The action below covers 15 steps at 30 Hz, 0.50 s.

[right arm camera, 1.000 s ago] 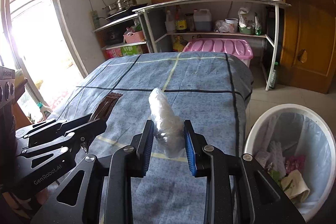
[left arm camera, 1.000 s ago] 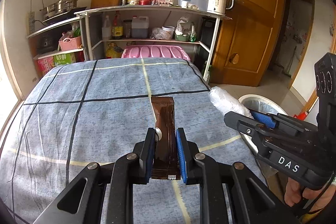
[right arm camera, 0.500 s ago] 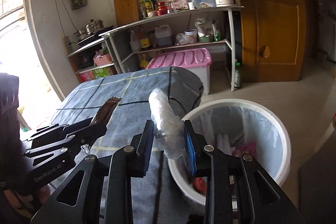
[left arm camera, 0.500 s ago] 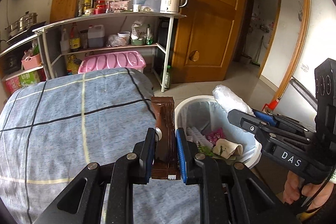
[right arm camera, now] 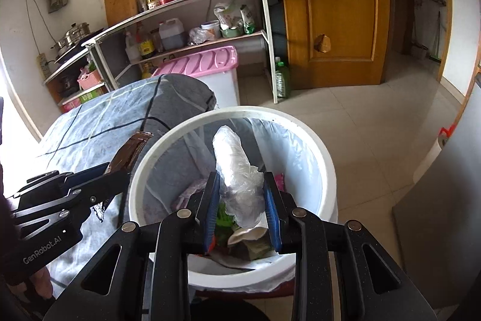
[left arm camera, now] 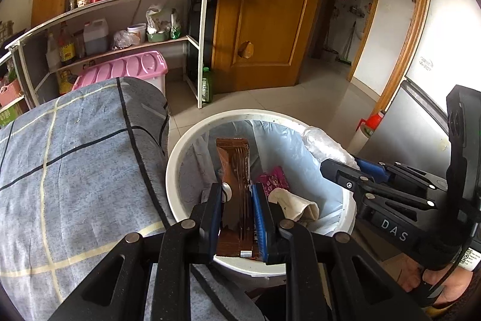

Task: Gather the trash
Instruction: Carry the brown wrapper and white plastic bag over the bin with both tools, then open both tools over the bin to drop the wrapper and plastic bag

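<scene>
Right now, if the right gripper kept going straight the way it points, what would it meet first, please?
The right gripper, shut on the plastic bag, points into the white bin. It would probably meet the trash inside first, though depth is hard to judge.

The left tool (left arm camera: 237,200) points forward and slightly down, its blue-padded fingers (left arm camera: 259,212) drawn close together and clamped on a flat brown wrapper (left arm camera: 234,161) that stands upright between them. In the right wrist view this tool (right arm camera: 114,167) reaches in from the left edge, angled toward the right, with a bit of the left hand (right arm camera: 39,286) visible under its black body.

The right tool (right arm camera: 240,200) also points forward and down, fingers (right arm camera: 272,215) set wider and pressing both sides of a crumpled clear plastic wad (right arm camera: 237,170). In the left wrist view it (left arm camera: 348,167) enters from the right, and the right hand (left arm camera: 442,288) grips its handle at the lower right corner.
</scene>
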Motion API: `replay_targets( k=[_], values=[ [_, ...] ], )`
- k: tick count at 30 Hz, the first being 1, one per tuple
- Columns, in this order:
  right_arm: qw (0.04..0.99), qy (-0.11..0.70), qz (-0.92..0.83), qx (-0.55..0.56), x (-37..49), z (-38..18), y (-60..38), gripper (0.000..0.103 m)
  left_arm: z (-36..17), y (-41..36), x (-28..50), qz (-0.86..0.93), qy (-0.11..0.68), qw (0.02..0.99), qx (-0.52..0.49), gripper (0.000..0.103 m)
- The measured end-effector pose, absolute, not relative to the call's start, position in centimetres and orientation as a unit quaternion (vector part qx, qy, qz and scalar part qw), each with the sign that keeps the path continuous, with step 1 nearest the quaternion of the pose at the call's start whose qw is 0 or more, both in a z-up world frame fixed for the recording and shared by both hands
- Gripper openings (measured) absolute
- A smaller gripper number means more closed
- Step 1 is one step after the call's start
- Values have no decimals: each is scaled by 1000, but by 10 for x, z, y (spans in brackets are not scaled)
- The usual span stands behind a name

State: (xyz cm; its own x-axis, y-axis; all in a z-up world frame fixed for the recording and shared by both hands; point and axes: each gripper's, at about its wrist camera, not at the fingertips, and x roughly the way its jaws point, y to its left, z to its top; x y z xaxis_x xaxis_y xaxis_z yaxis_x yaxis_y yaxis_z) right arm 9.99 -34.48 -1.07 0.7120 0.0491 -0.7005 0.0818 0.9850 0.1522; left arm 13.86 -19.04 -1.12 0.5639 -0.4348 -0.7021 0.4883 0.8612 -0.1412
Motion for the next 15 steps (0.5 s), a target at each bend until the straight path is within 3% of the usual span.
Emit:
replay_targets(
  k=[9, 13, 15],
  values=[
    [907, 413, -25, 79, 106, -33, -361, 31, -28, -207, 145, -258, 407, 875, 49, 24],
    [907, 412, -41, 73, 105, -35, -364, 42, -27, -203, 146, -251, 404, 879, 47, 45],
    [907, 411, -40, 80, 104, -34, -367, 47, -24, -201, 145, -247, 401, 881, 47, 45]
  ],
)
